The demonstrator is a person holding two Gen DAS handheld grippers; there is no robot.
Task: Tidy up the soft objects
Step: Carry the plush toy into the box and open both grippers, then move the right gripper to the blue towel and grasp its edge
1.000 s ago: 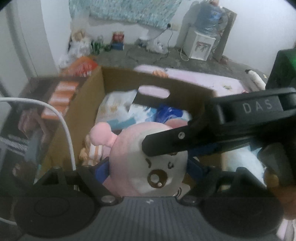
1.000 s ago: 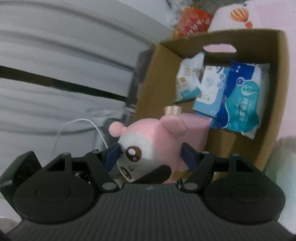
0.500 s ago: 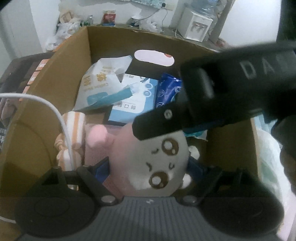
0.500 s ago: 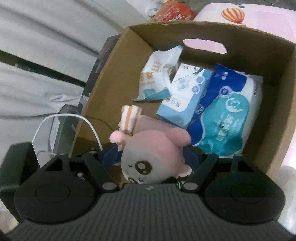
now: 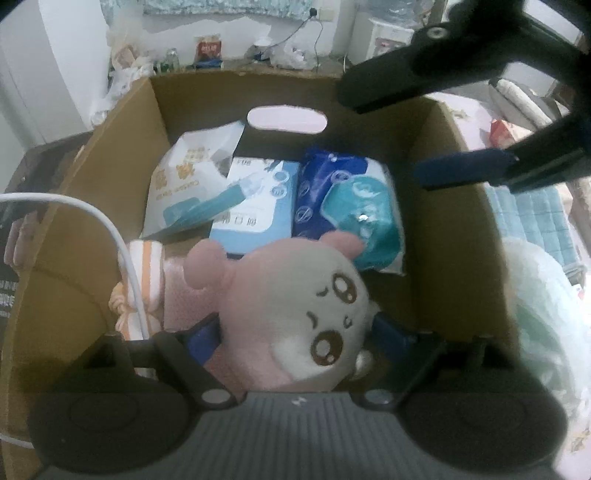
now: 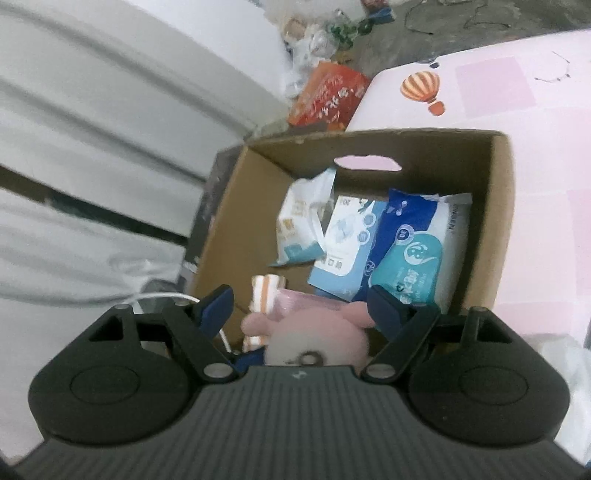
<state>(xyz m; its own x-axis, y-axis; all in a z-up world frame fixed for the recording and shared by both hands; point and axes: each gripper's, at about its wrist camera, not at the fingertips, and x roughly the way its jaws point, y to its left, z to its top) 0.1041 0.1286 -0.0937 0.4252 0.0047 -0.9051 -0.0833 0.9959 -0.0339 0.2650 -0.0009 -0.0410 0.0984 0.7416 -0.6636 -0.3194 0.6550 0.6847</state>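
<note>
Pink plush going into the cardboard box (image 5: 110, 177)

We see the pink plush toy (image 5: 295, 314) low in the box's near end, just before the tissue packs (image 5: 347, 210). Left claw (image 5: 295, 332) jaws, just widening, flank its white, round-eyed face; grip uncertain. Right claw (image 6: 301, 306) spread, empty, just widening. Release remains.

Domestic interior, probably a bedroom. A pink quilted bedcover printed with a striped hot-air balloon (image 6: 421, 86) lies under an open brown cardboard box (image 5: 458, 206). Beyond it, a bare grey floor (image 6: 443, 33) carries snack packets, bottles and cables. A white water dispenser (image 5: 388, 37) and a wall socket (image 5: 314, 13) stand against the pale wall.
</note>
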